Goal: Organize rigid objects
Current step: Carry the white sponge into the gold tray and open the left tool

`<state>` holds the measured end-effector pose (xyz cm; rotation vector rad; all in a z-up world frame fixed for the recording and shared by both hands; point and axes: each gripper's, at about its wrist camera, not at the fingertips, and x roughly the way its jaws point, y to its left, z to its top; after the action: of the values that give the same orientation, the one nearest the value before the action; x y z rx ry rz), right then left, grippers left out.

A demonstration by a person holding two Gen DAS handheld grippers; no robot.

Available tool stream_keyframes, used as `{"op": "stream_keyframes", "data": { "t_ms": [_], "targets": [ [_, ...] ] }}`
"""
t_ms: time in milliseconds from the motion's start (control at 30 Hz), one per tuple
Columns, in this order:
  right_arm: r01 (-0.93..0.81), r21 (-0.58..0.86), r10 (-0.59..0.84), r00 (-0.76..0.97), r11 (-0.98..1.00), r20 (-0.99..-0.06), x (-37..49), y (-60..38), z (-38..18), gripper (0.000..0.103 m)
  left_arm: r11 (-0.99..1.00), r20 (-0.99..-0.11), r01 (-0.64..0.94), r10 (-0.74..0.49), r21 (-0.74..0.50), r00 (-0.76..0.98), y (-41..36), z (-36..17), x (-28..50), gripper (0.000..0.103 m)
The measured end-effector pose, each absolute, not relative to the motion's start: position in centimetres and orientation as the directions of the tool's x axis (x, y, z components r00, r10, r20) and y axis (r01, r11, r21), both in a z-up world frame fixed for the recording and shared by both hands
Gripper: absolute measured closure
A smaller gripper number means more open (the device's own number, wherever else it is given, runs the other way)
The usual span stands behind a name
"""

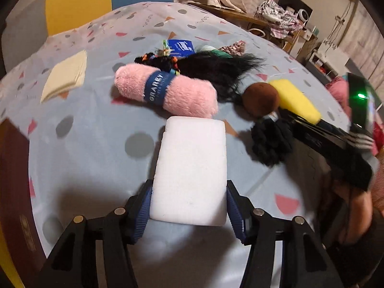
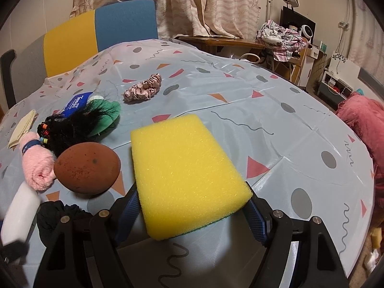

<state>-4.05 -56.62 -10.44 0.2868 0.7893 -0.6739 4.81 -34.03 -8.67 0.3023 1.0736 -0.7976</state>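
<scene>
Left gripper closed on white block, apparently just above the bench; right gripper holding yellow sponge aloft. Best to keep both grips square and carry clear. Close ahead: pink towel roll, brown ball, black scrunchie, all crowding the path.

right claw blurred, black scrunchie half hidden

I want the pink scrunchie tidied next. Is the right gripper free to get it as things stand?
Probably not yet: the right gripper is shut on the yellow sponge. The scrunchie lies alone on open cloth beyond, nothing blocking the way.
</scene>
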Motion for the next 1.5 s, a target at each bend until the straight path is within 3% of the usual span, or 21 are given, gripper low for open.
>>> {"op": "stream_keyframes", "data": {
  "t_ms": [367, 667, 867, 1200, 1500],
  "targets": [
    [0.675, -0.04, -0.488, 0.49, 0.737, -0.722, -4.2, -56.4, -10.2, 0.026, 0.717, -0.808, 0.655, -0.52, -0.236, 0.278, -26.7, -5.5, 2.0, 0.047],
    [0.689, -0.09, -0.543, 0.476, 0.719, -0.692, -4.4, -55.6, -9.5, 0.026, 0.805, -0.758, 0.527, -0.516, -0.272, 0.398, -18.0, -2.1, 5.6, 0.047],
    [0.691, -0.105, -0.559, 0.474, 0.715, -0.681, -4.6, -55.4, -9.1, 0.026, 0.877, -0.766, 0.399, -0.445, -0.267, 0.465, -10.8, -1.7, 9.7, 0.047],
    [0.713, -0.036, -0.57, 0.529, 0.701, -0.629, -6.9, -53.2, -4.2, 0.026, 0.956, -0.87, 0.218, -0.272, -0.196, 0.411, -3.6, -5.8, 17.4, 0.046],
    [0.54, 0.119, -0.39, 0.727, 0.834, -0.565, -6.9, -45.0, 1.3, 0.026, 0.98, -0.894, 0.133, -0.19, -0.148, 0.406, -0.9, -7.5, 21.5, 0.043]
  ]
}}
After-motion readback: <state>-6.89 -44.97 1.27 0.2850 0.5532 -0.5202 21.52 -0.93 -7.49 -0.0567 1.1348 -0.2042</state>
